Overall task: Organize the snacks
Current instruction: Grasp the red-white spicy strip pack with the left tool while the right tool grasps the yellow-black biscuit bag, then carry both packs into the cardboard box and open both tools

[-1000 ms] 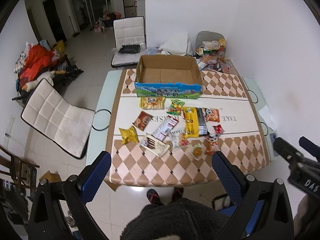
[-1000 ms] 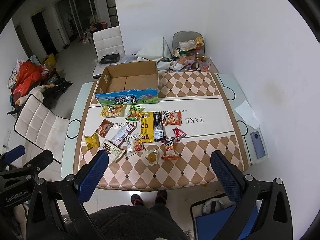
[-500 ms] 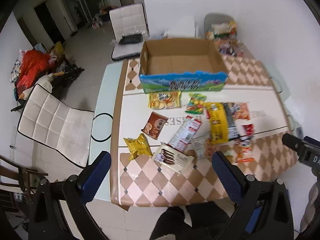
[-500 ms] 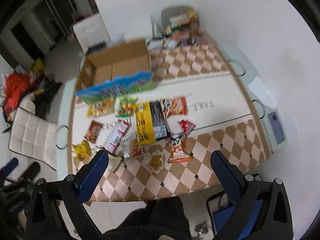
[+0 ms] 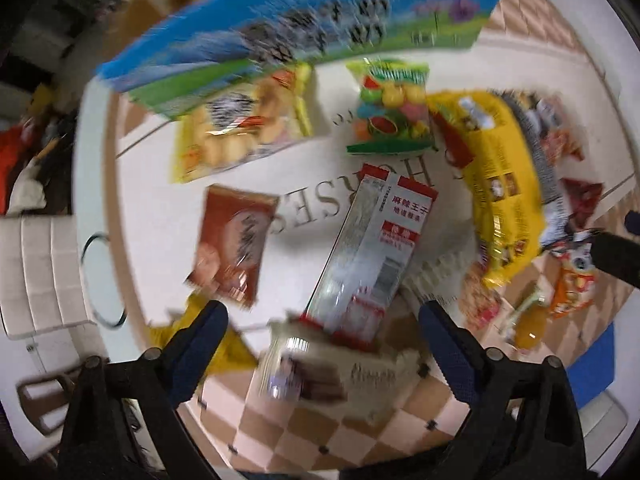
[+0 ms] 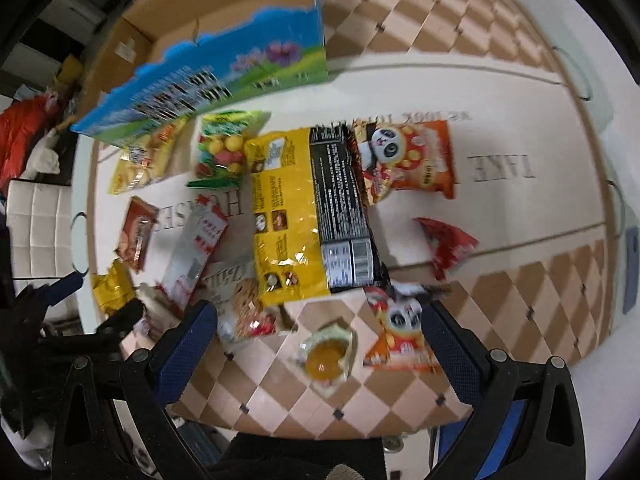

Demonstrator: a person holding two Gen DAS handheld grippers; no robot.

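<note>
Several snack packs lie on the table in front of an open cardboard box (image 6: 224, 52) with a blue and green printed front (image 5: 300, 28). My left gripper (image 5: 322, 320) is open and empty, low over a white and red long pack (image 5: 372, 248) and a beige biscuit pack (image 5: 332, 372). My right gripper (image 6: 318, 320) is open and empty, above a small clear cup of yellow jelly (image 6: 326, 354) and a panda pack (image 6: 400, 328). A yellow bag (image 6: 284, 212) and a black pack (image 6: 344, 204) lie just beyond it.
The table (image 6: 500, 280) has a white centre strip and brown checked ends. A brown pack (image 5: 234, 240), a green candy bag (image 5: 390, 112), a yellow cookie bag (image 5: 244, 128), an orange panda bag (image 6: 408, 160) and a red pack (image 6: 446, 244) lie around. A white chair (image 5: 36, 272) stands left.
Both grippers have dropped down and forward, close over the snacks at the table's near edge. Both stay open and empty. The left wrist view is blurred by motion.
</note>
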